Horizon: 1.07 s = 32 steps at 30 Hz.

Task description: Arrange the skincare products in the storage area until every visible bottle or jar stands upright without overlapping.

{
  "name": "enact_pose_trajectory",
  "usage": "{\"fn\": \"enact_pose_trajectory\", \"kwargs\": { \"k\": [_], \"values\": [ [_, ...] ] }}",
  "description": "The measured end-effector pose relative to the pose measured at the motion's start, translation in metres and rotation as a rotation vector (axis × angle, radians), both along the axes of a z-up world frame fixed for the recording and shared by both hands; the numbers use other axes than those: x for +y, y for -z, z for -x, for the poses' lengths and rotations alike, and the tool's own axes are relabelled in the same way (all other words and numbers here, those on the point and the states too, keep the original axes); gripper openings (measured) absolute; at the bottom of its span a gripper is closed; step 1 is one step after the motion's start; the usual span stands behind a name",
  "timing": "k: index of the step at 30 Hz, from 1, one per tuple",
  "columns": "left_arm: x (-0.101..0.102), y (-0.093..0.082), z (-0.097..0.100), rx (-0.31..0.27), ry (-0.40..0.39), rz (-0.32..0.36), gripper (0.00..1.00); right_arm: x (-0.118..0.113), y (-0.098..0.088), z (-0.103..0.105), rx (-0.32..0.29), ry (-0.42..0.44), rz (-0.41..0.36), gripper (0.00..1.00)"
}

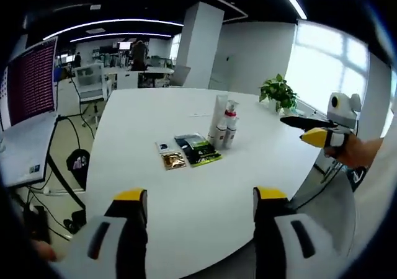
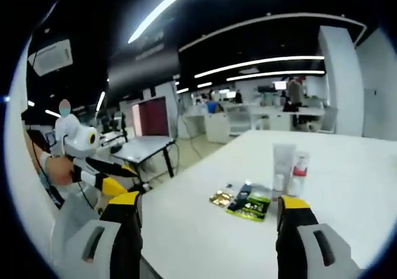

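Observation:
On the round white table [image 1: 155,118] a tall white tube [image 1: 218,116] and a spray bottle with a red collar [image 1: 231,123] stand upright, close together. Beside them lie flat sachets: a dark green one [image 1: 200,150], a gold one [image 1: 173,161] and a small dark one [image 1: 164,146]. My left gripper [image 1: 201,197] is open at the table's near edge, well short of them. My right gripper [image 1: 316,133], held by a hand, hovers off the table's right side. In the right gripper view the tube [image 2: 283,161], bottle [image 2: 299,172] and sachets [image 2: 250,203] lie ahead of my open right gripper [image 2: 211,203]; the left gripper [image 2: 115,185] is at left.
A potted plant [image 1: 279,93] stands beyond the table's far right edge. A white pillar [image 1: 200,43] and office desks fill the back. A screen [image 1: 31,80] and a grey desk [image 1: 28,152] are at left, with cables on the floor. Another desk [image 2: 146,146] stands beside the table.

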<state>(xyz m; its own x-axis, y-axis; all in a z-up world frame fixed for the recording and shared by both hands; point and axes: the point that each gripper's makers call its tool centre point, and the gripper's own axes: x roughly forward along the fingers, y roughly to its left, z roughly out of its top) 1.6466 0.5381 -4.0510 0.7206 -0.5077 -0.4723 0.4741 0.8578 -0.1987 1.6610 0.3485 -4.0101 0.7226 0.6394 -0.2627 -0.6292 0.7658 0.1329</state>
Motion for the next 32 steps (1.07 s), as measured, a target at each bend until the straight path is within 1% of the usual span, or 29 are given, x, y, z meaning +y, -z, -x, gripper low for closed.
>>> {"fn": "enact_pose_trajectory", "kwargs": {
  "k": [1,5,8,11,13,17,23,25,28,32],
  "values": [
    [-0.002,0.001,0.002,-0.001,0.006,0.001,0.69,-0.001,0.002,0.003,0.001,-0.002,0.001,0.99],
    [-0.007,0.006,0.012,0.001,0.026,0.013,0.79,-0.005,0.006,0.013,0.005,-0.011,-0.007,0.99],
    [-0.009,0.009,0.018,-0.005,0.031,-0.003,0.87,-0.005,0.011,0.02,0.007,-0.024,0.008,0.99],
    [-0.012,0.015,0.025,0.027,0.041,0.02,0.9,-0.005,0.019,0.026,0.023,-0.033,0.024,0.99],
    [-0.014,0.016,0.028,0.023,0.047,0.019,0.94,-0.005,0.019,0.027,0.022,-0.037,0.022,0.99],
    [-0.016,0.023,0.034,0.028,0.061,0.01,0.97,-0.006,0.02,0.028,0.004,-0.043,0.044,0.99],
    [-0.016,0.028,0.035,0.033,0.054,-0.004,0.99,-0.009,0.025,0.025,0.002,-0.039,0.059,0.99],
    [-0.015,0.028,0.035,0.031,0.044,-0.005,0.99,-0.009,0.026,0.024,-0.006,-0.032,0.062,0.99],
    [-0.014,0.028,0.035,0.025,0.041,-0.009,0.99,-0.009,0.03,0.024,0.004,-0.03,0.068,0.99],
    [-0.014,0.029,0.035,0.028,0.04,-0.011,0.99,-0.008,0.031,0.025,0.006,-0.039,0.073,0.99]
  ]
}}
